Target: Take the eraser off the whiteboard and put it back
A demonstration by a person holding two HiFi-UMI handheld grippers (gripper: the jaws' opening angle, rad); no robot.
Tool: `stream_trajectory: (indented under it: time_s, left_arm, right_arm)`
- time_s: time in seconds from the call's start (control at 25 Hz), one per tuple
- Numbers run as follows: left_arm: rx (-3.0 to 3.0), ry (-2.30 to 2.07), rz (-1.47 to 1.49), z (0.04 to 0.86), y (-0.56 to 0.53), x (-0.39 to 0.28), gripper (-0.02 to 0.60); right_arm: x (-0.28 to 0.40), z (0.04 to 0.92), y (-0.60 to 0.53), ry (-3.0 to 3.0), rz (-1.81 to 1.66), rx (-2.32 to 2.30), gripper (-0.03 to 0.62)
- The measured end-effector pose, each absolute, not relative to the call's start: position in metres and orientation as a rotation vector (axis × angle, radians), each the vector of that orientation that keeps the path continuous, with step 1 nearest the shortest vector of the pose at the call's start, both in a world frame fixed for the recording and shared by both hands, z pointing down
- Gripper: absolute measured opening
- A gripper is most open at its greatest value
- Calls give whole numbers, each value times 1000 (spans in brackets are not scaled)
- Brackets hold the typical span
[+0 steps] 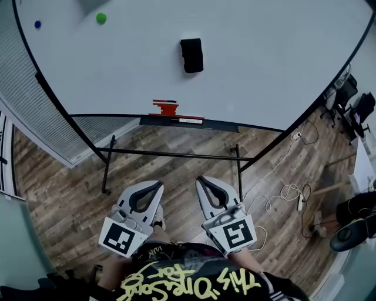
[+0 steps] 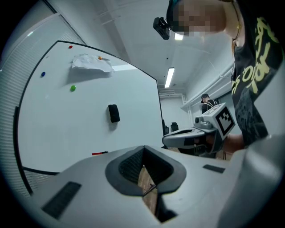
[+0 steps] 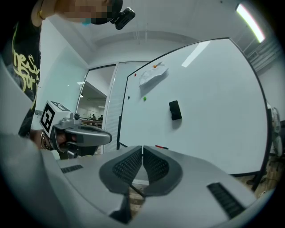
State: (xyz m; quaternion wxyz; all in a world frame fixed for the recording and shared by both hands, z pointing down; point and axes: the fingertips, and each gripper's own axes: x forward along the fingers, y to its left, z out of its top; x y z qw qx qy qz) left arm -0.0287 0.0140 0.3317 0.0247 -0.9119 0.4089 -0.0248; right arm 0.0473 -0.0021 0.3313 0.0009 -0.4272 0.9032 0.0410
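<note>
A black eraser (image 1: 192,55) clings to the whiteboard (image 1: 264,59) near its middle; it also shows in the left gripper view (image 2: 114,113) and the right gripper view (image 3: 175,110). Both grippers are held side by side, well short of the board, over the wooden floor. My left gripper (image 1: 159,184) (image 2: 144,148) has its tips together with nothing between them. My right gripper (image 1: 200,179) (image 3: 142,148) is shut and empty too. Both point level toward the board, and the eraser is far ahead of them.
A red marker (image 1: 165,108) lies on the board's tray (image 1: 217,124). Green (image 1: 101,18) and blue (image 1: 37,24) magnets and a pinned paper (image 2: 91,63) sit on the board. The stand's legs (image 1: 108,164) are ahead; cables (image 1: 288,194) and chairs (image 1: 352,100) lie right.
</note>
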Motion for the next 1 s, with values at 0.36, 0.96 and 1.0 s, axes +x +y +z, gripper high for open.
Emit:
stream_trajectory:
  time_s: [0.36, 0.96, 1.0]
  left_arm:
    - [-2850, 1247, -82, 331, -44, -48, 6]
    - [-2889, 1123, -88, 319, -133, -80, 6]
    - [-2895, 1116, -87, 319, -137, -81, 6]
  right_arm:
    - [32, 329, -60, 2825, 117, -1391, 11]
    - [4, 321, -143, 2769, 129, -1516, 11]
    - [2, 321, -147, 2765, 128, -1526, 11]
